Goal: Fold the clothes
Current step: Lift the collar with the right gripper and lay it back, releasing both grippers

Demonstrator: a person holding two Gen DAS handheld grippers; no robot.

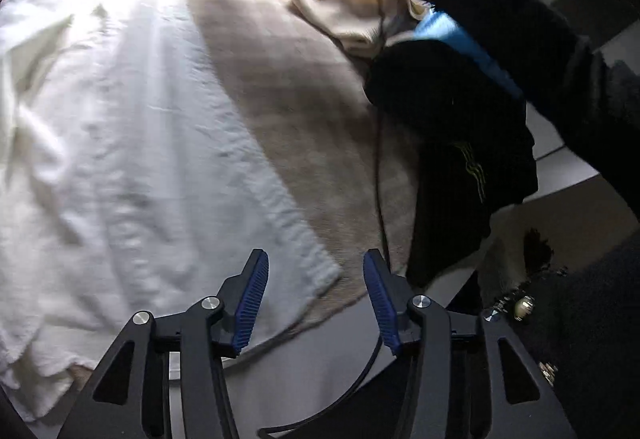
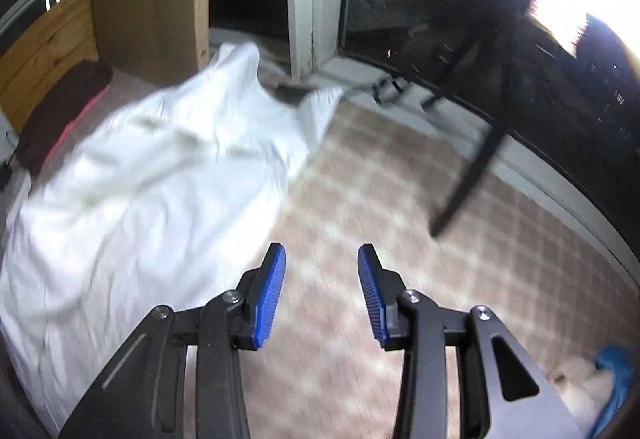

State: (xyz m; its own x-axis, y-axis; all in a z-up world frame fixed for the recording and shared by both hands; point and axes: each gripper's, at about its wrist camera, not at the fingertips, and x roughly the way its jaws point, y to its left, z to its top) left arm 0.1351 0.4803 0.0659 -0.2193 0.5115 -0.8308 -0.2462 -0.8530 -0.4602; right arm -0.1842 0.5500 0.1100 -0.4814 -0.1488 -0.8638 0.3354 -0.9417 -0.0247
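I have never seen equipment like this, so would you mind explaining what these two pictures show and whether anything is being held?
There is no robot: a person carries a two-finger gripper in each hand, each with a camera looking along its blue-padded fingers. The left camera shows the left gripper, jaws apart and empty, over a white garment spread on a checked cover, beside a pile of dark and cream clothes. The right camera shows the right gripper, also open and empty, above the same cover, with the white garment to its left.

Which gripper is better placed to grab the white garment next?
Left, probably. The left gripper hangs open just past the white garment's near corner; the right gripper, also open, is over bare mat.
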